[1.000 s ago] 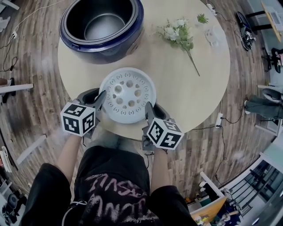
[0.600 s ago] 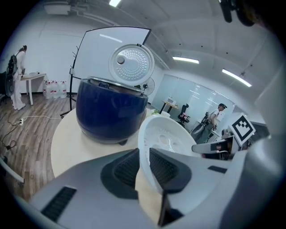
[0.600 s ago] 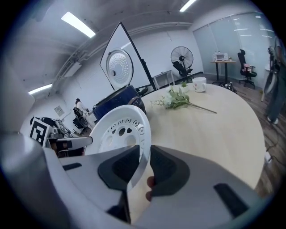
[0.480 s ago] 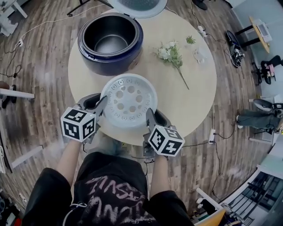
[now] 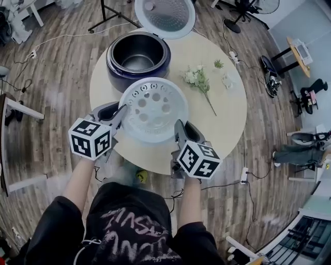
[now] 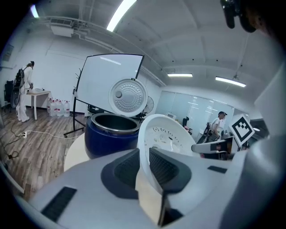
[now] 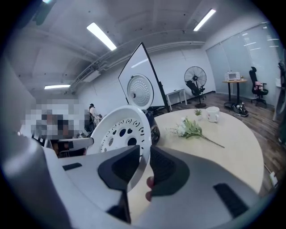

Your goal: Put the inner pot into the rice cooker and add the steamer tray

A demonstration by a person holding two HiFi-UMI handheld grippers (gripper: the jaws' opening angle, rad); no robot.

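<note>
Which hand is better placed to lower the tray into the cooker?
Left, marginally: the left claw and right claw both grip the tray rim, but the open cooker stands nearer the left.

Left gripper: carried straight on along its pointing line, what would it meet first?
Beyond the steamer tray clamped in the left gripper, probably the blue rice cooker, at its edge nearest the tray. Depth is unclear, so it might slip just past.

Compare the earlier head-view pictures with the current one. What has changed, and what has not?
The steamer tray has risen off the table, carried up by the left gripper and the right gripper. Both pairs of jaws stay shut on its rim. The rice cooker, its open lid and the flowers have not moved.
</note>
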